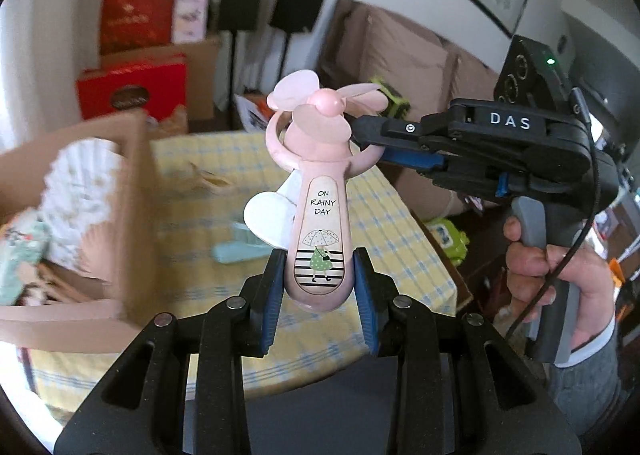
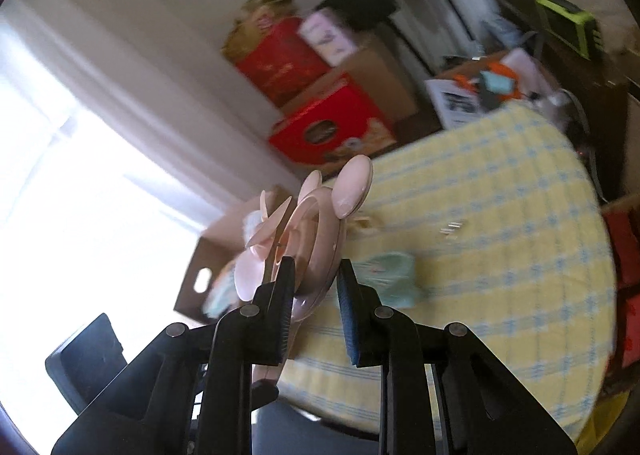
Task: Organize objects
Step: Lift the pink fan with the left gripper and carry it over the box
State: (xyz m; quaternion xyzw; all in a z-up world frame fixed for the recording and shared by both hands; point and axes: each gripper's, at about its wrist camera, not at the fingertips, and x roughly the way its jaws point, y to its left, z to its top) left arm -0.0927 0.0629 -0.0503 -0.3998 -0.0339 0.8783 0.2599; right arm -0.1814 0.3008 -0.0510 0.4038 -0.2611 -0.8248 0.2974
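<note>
While the pink handheld fan [image 1: 320,215] hangs in the air above the yellow checked tablecloth [image 1: 384,223], both grippers share it, so the step in hand looks like carrying it over to the cardboard box [image 1: 132,191] at about nine o'clock in the left wrist view. The left gripper [image 1: 320,283] is clamped narrow on the bottom of the fan's handle, its blue pads pressed to either side of the printed label. The right gripper [image 1: 362,131] comes in from three o'clock and pinches the fan's ring guard just beside the blades; in the right wrist view its jaws [image 2: 316,275] stand narrow with the ring between them, the left pad against the rim, though the far pad's contact is hard to judge through the blur.

To do this well, I would move both hands together so the thin ring is neither twisted nor pulled against the handle. Keep the fan upright and clear of the box wall. The soft blades [image 1: 360,95] near twelve o'clock could bend if the right pads slip inward. The box already holds a white ruffled item [image 1: 80,191] and other things, so lower the fan into a free spot and release the ring first, then the handle. A teal object [image 1: 236,251] lies on the cloth below and should be left undisturbed.
</note>
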